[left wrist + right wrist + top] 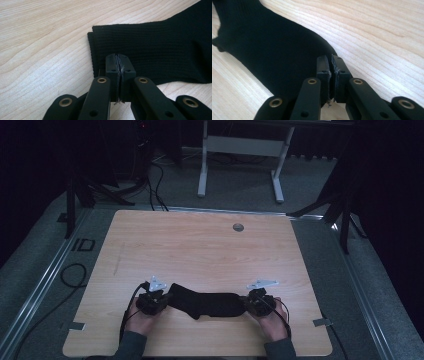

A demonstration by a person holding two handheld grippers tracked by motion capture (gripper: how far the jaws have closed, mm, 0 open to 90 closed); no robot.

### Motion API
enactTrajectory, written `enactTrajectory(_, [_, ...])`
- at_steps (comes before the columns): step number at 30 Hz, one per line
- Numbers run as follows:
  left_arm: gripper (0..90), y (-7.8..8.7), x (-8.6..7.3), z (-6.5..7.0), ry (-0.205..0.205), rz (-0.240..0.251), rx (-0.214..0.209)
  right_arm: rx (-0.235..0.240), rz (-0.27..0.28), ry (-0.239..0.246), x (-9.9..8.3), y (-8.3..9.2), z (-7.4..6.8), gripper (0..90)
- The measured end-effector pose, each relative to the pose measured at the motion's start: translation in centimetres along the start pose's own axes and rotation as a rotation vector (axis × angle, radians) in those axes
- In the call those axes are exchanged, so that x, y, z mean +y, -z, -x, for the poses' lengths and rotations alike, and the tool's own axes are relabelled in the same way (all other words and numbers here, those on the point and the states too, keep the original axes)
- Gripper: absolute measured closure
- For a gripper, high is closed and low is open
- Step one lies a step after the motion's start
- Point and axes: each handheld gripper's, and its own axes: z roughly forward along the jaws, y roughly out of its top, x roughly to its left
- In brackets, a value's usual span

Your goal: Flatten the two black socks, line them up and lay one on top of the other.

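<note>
1. Black sock (206,303) lying flat on the table (200,245), near the table's front edge, stretched sideways between the two claws
2. Left claw (166,299) at the sock's left end, clenched on the ribbed cuff; in the left gripper view, jaws pressed together with dark fabric pinched between the pads, cuff (140,47) spread out beyond the left claw (120,56)
3. Right claw (247,303) at the sock's right end, at the toe; in the right gripper view, jaws nearly together with only a thin slit left, right claw (330,58) resting at the rim of the sock (274,57), fabric lying under and to the left of the jaws; cannot tell whether cloth is caught between the pads
4. Hands behind each claw, nearer the front edge than the sock, sleeves coming in from the bottom
5. Round grommet (238,227) in the table, well beyond the sock toward the far edge
6. Rest of the table around the sock showing pale wood grain
</note>
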Motion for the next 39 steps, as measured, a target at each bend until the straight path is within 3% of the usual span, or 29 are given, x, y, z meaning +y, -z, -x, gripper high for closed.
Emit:
enactTrajectory(8, [88.5,0.0,0.0,0.0,0.001,-0.001,-0.001,0.021,-0.024,-0.02,-0.5,-1.3,1.0,81.7])
enactTrajectory(12, [87.5,-0.1,0.1,0.1,0.0,0.003,0.002,0.005,-0.018,-0.019,-0.4,-1.4,1.2,76.6])
enactTrajectory(16, [85.2,-0.3,0.2,0.3,-0.01,0.012,0.006,-0.012,-0.005,-0.033,-0.2,-1.7,1.7,64.6])
enactTrajectory(20, [80.8,-0.3,0.3,0.4,-0.015,0.021,0.008,0.003,0.009,-0.056,-0.1,-1.6,2.0,54.7])
enactTrajectory(22, [76.3,-0.4,0.3,0.5,-0.023,0.036,0.004,0.042,0.041,-0.068,0.1,-0.9,2.3,49.2])
enactTrajectory(28, [61.3,0.1,0.5,0.4,-0.01,0.093,-0.023,0.071,0.147,-0.07,0.6,1.1,2.9,43.5])
enactTrajectory(32, [55.8,0.8,0.6,-0.5,0.021,0.137,0.002,0.016,0.163,-0.089,0.4,1.5,4.0,41.2])
enactTrajectory(34, [54.6,1.1,0.5,-1.5,0.045,0.13,0.039,-0.071,0.138,-0.111,-0.2,1.3,5.1,40.9])
enactTrajectory(39, [54.5,1.2,0.3,-3.0,0.087,0.105,0.11,-0.167,0.107,-0.162,-1.3,0.6,6.9,40.2])
